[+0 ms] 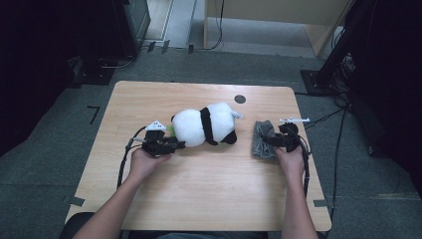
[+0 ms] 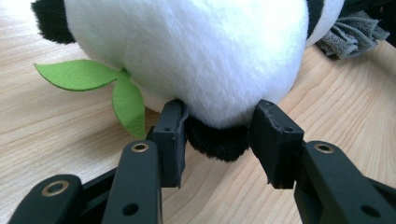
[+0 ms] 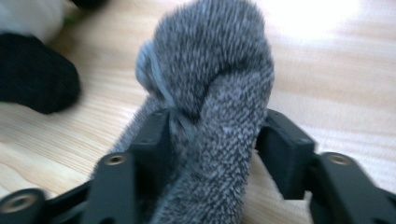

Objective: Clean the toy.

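In the high view, a plush panda (image 1: 206,125) lies at the middle of the wooden table (image 1: 199,189), with the left gripper (image 1: 175,145) at its left end and the right gripper (image 1: 270,140) on a grey cloth (image 1: 262,139) at centre right. The left gripper view shows its jaws apart on either side of a black plush paw (image 2: 217,139) beneath the white body, green felt leaves (image 2: 105,86) at left. In the right gripper view, the jaws are clamped on the bunched cloth, which rises through the centre of the frame.
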`<state>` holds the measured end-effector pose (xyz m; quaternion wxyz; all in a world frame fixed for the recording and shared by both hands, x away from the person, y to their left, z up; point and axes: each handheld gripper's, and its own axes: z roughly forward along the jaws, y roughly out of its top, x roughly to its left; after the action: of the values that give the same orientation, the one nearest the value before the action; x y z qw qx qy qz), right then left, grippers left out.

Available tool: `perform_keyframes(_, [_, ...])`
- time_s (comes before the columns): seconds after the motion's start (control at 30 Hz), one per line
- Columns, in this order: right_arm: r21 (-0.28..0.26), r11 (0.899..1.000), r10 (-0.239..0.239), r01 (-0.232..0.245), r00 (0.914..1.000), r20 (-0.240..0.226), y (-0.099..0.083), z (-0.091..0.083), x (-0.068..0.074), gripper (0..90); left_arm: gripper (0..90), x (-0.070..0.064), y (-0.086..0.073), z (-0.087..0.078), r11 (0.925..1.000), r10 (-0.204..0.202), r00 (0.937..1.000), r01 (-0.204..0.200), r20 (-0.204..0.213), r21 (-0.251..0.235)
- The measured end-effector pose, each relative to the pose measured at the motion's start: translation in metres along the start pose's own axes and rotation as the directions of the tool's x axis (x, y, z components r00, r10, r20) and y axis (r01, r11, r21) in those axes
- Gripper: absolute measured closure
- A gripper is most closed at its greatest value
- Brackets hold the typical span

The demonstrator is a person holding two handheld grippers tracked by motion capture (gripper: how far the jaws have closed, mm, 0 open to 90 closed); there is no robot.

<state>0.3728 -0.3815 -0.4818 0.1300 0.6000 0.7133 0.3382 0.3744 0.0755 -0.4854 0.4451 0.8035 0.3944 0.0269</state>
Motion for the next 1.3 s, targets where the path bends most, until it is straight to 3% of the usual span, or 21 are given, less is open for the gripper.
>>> perform_keyframes(0.17, [-0.072, 0.995, -0.071, 0.069, 0.9970, -0.032, 0.008, -0.010, 0.016, 37.8, 57.1, 0.000, 0.000, 0.000, 1.0000, 0.002, 1.0000, -0.002, -0.001, 0.000])
perform_keyframes(0.33, [-0.105, 0.986, -0.132, 0.127, 0.9901, -0.047, 0.015, -0.015, 0.033, 35.1, 59.4, -0.001, 0.001, -0.001, 1.0000, 0.005, 1.0000, -0.005, -0.001, -0.005])
perform_keyframes(0.5, [-0.149, 0.978, -0.153, 0.144, 0.9871, -0.049, 0.019, -0.025, 0.039, 33.0, 60.8, -0.001, 0.002, -0.001, 1.0000, -0.002, 1.0000, 0.002, 0.004, -0.002])
perform_keyframes(0.67, [-0.166, 0.977, -0.157, 0.136, 0.9809, -0.116, 0.022, -0.022, 0.047, 32.9, 60.8, -0.001, 0.002, -0.001, 1.0000, 0.001, 1.0000, -0.001, 0.000, -0.004])
perform_keyframes(0.8, [-0.140, 0.972, -0.208, 0.190, 0.9690, -0.133, 0.026, -0.012, 0.061, 32.5, 60.5, -0.001, 0.001, 0.000, 0.9999, 0.008, 1.0000, -0.008, -0.004, -0.009])
perform_keyframes(0.97, [-0.154, 0.963, -0.248, 0.222, 0.9531, -0.174, 0.034, -0.006, 0.080, 30.5, 60.4, 0.000, 0.001, 0.000, 0.9998, 0.012, 0.9999, -0.012, -0.002, -0.013])
perform_keyframes(1.1, [-0.164, 0.953, -0.287, 0.256, 0.9340, -0.212, 0.039, 0.001, 0.095, 28.7, 60.4, 0.001, 0.000, 0.000, 0.9997, 0.014, 0.9999, -0.014, -0.001, -0.018])
perform_keyframes(1.23, [-0.187, 0.947, -0.304, 0.262, 0.9188, -0.251, 0.043, 0.009, 0.106, 15.5, 60.3, 0.001, 0.000, 0.000, 0.9997, 0.021, 0.9998, -0.021, -0.004, -0.015])
perform_keyframes(1.3, [-0.172, 0.948, -0.305, 0.268, 0.9172, -0.256, 0.045, 0.016, 0.112, 9.2, 60.4, 0.001, 0.000, 0.000, 0.9995, 0.027, 0.9996, -0.027, -0.009, -0.013])
